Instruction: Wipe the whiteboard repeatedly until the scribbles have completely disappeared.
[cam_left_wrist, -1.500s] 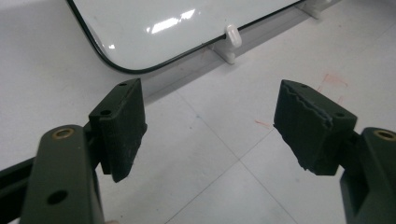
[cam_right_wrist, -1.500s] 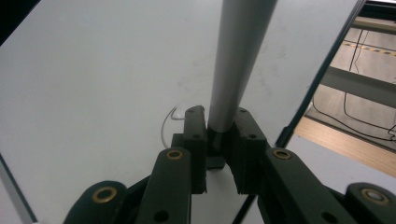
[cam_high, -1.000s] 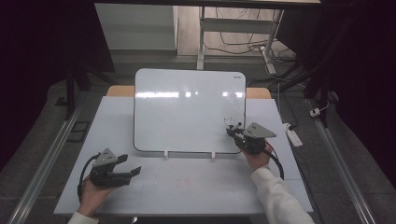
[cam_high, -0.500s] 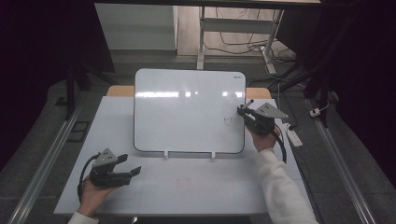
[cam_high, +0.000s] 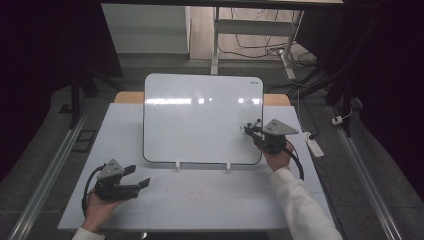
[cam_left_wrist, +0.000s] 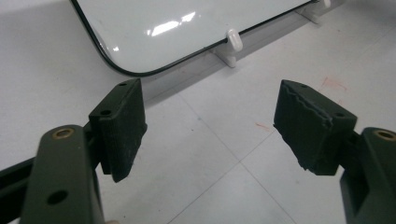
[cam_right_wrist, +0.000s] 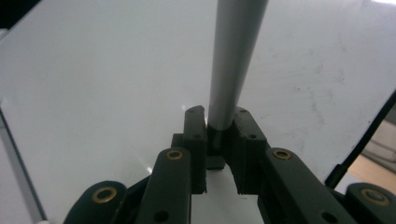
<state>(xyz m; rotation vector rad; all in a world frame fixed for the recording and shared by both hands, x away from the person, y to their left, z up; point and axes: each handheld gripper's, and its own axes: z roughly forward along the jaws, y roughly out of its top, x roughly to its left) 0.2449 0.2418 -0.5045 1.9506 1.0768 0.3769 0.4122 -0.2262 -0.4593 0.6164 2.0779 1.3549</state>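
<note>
Progress judged early: in the high view a marker (cam_high: 252, 126) is clamped in the right gripper (cam_high: 256, 133), tip held at the whiteboard (cam_high: 200, 117) just ahead of the jaws, no strokes made out. Left gripper (cam_high: 135, 179) is parked wide and empty. Left gripper view: whiteboard corner (cam_left_wrist: 140, 37) seen beyond spread jaws. Right gripper view: marker barrel (cam_right_wrist: 233, 60) pinched, board surface (cam_right_wrist: 93, 93) blank, so writing is judged outstanding
</note>
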